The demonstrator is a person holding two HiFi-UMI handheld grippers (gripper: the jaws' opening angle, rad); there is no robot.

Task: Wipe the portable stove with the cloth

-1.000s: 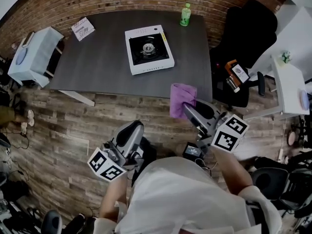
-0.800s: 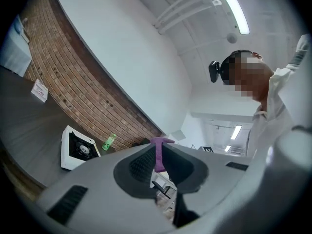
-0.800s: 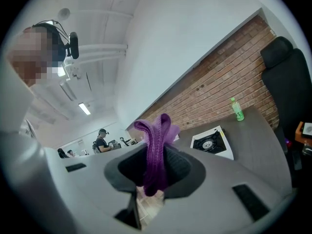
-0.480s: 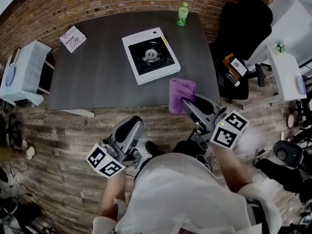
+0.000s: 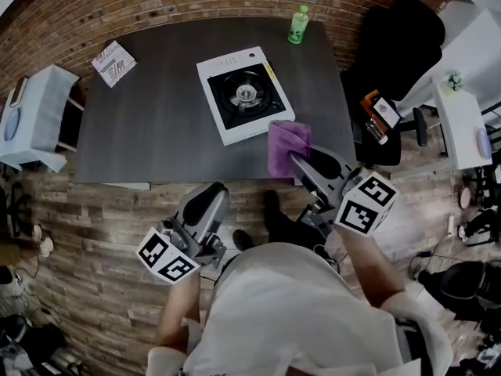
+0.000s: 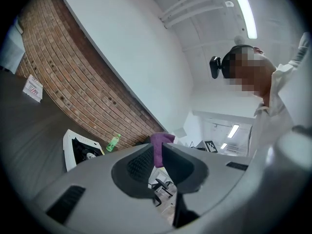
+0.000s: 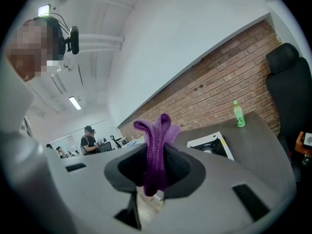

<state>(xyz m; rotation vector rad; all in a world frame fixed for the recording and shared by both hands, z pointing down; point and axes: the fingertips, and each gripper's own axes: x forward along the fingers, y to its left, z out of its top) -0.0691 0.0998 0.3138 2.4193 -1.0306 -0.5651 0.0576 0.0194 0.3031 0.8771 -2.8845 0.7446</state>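
Head view: the stove (image 5: 245, 94) lies on the dark worktop (image 5: 149, 124), right of centre and toward the far side, its sides a little skew to the worktop's edges.
Right tongs (image 5: 296, 159): clamped on the purple cloth (image 5: 283, 141), which bunches out past the tips.
Left tongs (image 5: 210, 197): jaws only a slit apart, nothing between them; held near the body, off the worktop.
Cloth: over the worktop's near right part, its far edge meeting the stove's near right corner in the picture; contact cannot be judged.
Bearing: the stove lies far and left of the right tongs, so the wipe likely runs that way.
Nearer hand: the right, by far.
Right gripper view alone: the pinch itself, cloth folded upright between the pads.
Head view alone: the cloth's place against the stove.
Left gripper view: the cloth glimpsed through its gap is the right tongs' load, well beyond.
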